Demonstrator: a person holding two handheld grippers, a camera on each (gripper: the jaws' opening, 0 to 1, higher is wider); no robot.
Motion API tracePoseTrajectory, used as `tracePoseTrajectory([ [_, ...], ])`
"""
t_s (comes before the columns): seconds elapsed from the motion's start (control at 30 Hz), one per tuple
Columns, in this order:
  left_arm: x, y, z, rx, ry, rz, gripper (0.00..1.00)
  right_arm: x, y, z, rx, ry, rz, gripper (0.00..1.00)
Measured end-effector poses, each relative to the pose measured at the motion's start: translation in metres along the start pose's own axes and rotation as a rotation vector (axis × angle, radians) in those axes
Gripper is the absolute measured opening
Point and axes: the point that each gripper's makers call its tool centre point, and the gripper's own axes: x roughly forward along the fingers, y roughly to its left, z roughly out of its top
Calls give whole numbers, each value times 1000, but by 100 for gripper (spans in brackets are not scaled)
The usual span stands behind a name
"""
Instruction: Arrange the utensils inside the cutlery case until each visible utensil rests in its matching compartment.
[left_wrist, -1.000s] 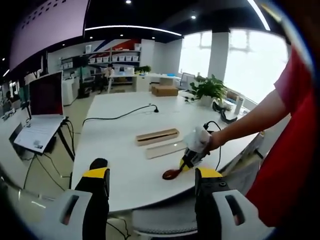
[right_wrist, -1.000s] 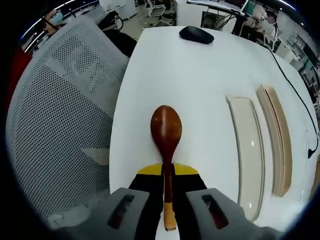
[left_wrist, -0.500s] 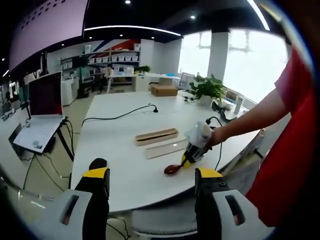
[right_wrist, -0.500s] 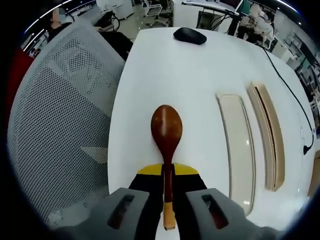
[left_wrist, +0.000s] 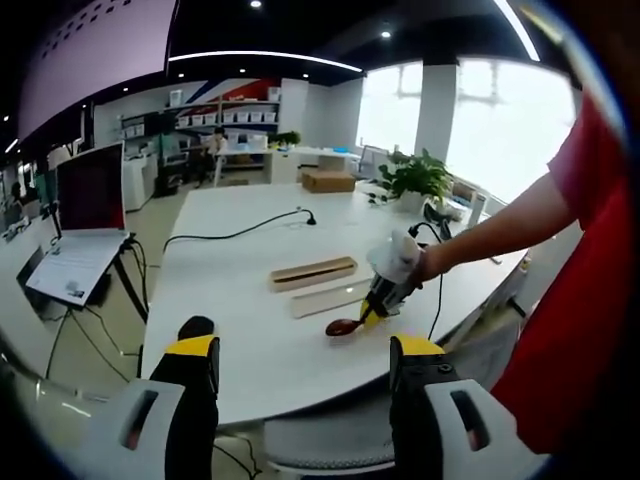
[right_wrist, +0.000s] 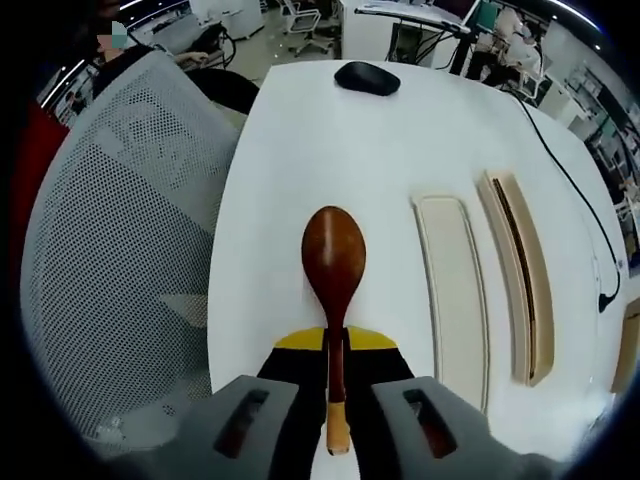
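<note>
Two case halves, the wooden tray (right_wrist: 522, 278) and its pale lid (right_wrist: 452, 285), lie side by side on the bench (right_wrist: 300, 150). The right gripper (right_wrist: 334, 345) clenches a wooden spoon (right_wrist: 333, 262) above the bench beside the lid; a mesh chair (right_wrist: 110, 260) crowds the bench edge. The left gripper (left_wrist: 300, 360) hangs released.

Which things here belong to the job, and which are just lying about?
Job: spoon in the right tongs; wooden case; pale lid.
Lying about: mouse; cable; mesh chair; plant; laptop.

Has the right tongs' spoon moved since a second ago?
Yes. In the left gripper view the spoon has lifted toward the pale tray, nearer than before.
</note>
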Motion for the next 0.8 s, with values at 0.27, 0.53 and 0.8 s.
tracePoseTrajectory([
  [0.27, 3, -1, 1, 4, 6, -7, 70, -7, -9, -2, -21, 29, -3, 0],
  [0.53, 4, 0, 4, 11, 5, -10, 70, -10, -21, 1, -24, 23, -6, 0],
  [0.8, 4, 2, 1, 6, 12, -5, 70, -10, -26, -2, -75, 42, -4, 0],
])
